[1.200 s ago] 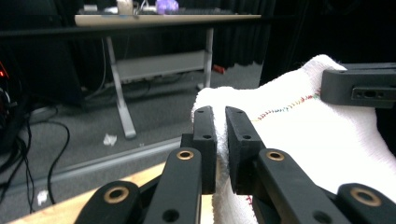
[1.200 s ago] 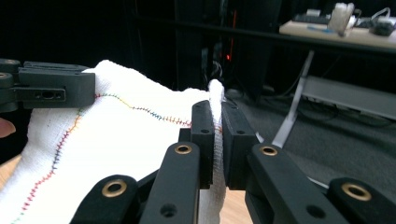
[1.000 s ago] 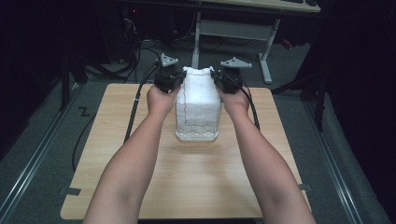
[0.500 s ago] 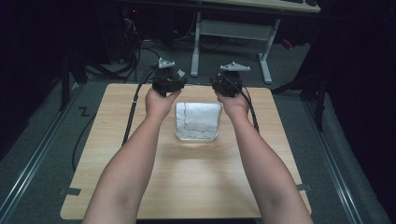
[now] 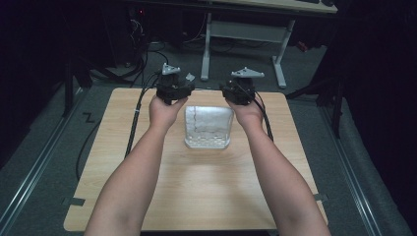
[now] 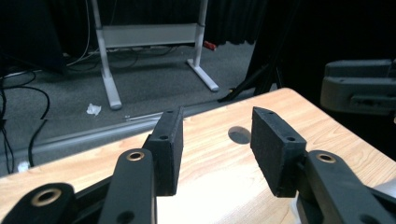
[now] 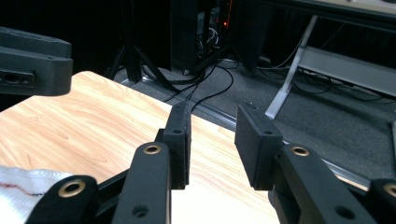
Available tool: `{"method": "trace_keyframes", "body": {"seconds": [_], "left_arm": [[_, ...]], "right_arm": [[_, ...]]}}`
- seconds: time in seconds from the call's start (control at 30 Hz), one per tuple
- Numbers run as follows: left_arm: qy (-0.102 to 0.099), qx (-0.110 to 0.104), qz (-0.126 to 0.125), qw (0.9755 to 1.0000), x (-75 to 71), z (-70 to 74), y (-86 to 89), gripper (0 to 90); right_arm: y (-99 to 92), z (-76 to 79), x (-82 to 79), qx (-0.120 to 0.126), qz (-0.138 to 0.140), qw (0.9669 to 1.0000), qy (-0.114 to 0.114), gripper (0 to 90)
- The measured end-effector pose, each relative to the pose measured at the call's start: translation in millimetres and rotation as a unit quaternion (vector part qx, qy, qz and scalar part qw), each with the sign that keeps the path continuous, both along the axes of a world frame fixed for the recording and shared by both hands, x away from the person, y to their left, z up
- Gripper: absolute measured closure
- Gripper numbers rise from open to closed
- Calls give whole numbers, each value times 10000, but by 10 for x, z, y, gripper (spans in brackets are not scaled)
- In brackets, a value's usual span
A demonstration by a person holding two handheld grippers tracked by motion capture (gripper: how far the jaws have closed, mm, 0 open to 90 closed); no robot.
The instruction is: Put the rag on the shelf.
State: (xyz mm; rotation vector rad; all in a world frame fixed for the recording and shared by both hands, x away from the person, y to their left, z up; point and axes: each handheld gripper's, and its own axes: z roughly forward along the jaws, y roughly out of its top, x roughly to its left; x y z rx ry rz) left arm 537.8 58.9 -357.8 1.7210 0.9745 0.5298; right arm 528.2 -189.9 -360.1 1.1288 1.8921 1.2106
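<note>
High view showed the folded white cloth (image 5: pixel 207 127) lying flat mid-surface (image 5: pixel 196 196), both grippers, left (image 5: pixel 173 88) and right (image 5: pixel 239 91), poised beyond its far corners, jaws spread and empty, apparently after release.

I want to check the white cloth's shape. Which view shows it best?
The high view: the whole flat white cloth lies between both hands. The right gripper view catches only a corner; the left gripper view shows nothing clearly identifiable.

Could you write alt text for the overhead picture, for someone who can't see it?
Two bare forearms reach across a wooden table, each hand holding a black gripper, left gripper and right gripper, above the far corners of a white cloth lying flat between them.
</note>
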Motion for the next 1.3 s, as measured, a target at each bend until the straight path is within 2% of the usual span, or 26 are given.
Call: {"method": "trace_keyframes", "body": {"seconds": [0.17,0.33,0.4,0.53,0.63,0.7,0.8,0.93,1.0,1.2,1.3], "left_arm": [[-115,-91,-9,9999,-138,25,86,539],[-207,-235,-29,9995,-348,-2,200,530],[-251,-89,-50,9996,-440,-11,224,526],[-303,-35,-63,9995,-607,-52,312,532],[-329,-70,-54,9994,-713,-79,397,529],[-340,15,-21,9994,-791,-113,452,523],[-261,67,-34,9996,-883,-176,515,512],[-163,83,-131,9997,-1016,-298,589,506],[-84,125,-196,9997,-1070,-378,611,502],[4,323,-323,9990,-1280,-691,624,490],[181,391,-449,9981,-1386,-882,609,488]], "right_arm": [[-83,24,-186,62,31,10000,-63,629],[-162,26,-402,20,2,9999,-162,606],[-207,24,-473,84,27,9998,-173,599],[-279,18,-618,42,11,9998,-197,585],[-328,0,-734,-1,32,9997,-230,575],[-354,-23,-799,-24,47,9997,-244,571],[-404,-90,-911,-32,87,9997,-207,564],[-447,-198,-1019,-109,118,9998,-152,560],[-465,-274,-1079,-222,138,9995,-183,562],[-488,-504,-1240,-313,197,9993,-15,567],[-482,-651,-1312,-382,204,9990,104,564]]}}
